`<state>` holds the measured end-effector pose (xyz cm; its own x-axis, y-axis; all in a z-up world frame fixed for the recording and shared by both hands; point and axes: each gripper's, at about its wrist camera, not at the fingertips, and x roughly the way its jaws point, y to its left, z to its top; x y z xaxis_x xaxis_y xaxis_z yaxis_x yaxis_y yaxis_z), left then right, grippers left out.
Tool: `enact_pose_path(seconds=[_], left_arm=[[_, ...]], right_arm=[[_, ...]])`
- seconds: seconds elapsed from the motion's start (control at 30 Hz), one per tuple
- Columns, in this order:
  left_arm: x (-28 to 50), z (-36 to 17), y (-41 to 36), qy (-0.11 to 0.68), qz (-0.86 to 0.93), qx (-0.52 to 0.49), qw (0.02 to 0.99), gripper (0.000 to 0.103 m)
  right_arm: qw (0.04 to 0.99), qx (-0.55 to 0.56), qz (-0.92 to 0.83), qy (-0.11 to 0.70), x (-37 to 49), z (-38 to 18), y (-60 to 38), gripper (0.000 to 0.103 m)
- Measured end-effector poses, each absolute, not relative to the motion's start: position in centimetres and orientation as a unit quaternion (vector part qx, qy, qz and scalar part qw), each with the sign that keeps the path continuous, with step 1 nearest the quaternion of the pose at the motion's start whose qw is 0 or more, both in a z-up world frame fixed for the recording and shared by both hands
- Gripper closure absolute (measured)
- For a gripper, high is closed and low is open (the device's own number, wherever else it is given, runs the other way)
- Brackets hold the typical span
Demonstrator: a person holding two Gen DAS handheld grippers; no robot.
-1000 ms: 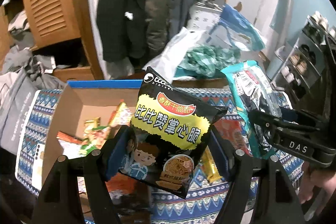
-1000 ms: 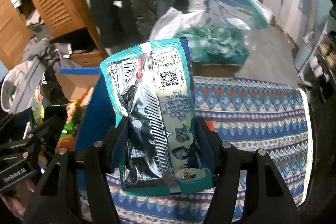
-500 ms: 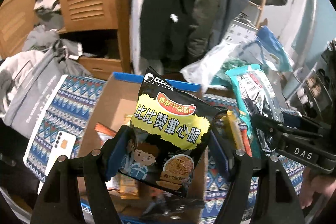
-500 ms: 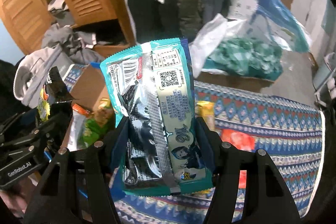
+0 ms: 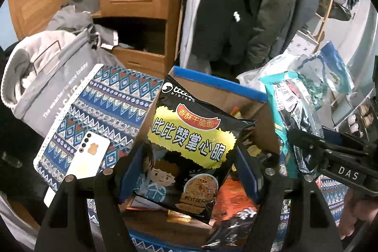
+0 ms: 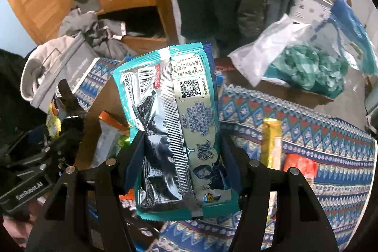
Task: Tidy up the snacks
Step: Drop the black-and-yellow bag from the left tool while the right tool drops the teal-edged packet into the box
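Left gripper pinching black noodle-snack packet, right gripper pinching teal snack packet; lower each over the cardboard box at 12 o'clock before spreading jaws.

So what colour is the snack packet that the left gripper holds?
The snack packet is mostly black with a yellow band, clearest in the left wrist view.

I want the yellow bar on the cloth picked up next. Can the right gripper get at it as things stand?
Probably not yet. The right gripper is shut on the teal snack packet, so its jaws are full. The yellow bar lies uncovered on the patterned cloth, so the way looks free once the packet is dropped.
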<state>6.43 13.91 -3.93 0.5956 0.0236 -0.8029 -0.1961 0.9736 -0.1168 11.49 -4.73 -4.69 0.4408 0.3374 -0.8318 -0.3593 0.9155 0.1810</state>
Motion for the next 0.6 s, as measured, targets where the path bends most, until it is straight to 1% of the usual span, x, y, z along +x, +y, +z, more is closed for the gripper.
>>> enact_pose_path(seconds=[0.33, 0.53, 0.6], left_arm=[[6.3, -5.5, 15.5, 0.458, 0.076, -0.105, 0.88, 0.028], [6.5, -5.9, 15.6, 0.466, 0.081, -0.105, 0.875, 0.028], [6.5, -6.0, 15.6, 0.465, 0.087, -0.102, 0.875, 0.028]], right_arm=[[0.837, -0.025, 0.222, 0.5, 11.9, -6.0, -1.6, 0.041], [0.834, -0.031, 0.231, 0.5, 11.9, -6.3, -0.5, 0.038], [0.835, -0.031, 0.232, 0.498, 12.0, -6.3, -0.5, 0.029]])
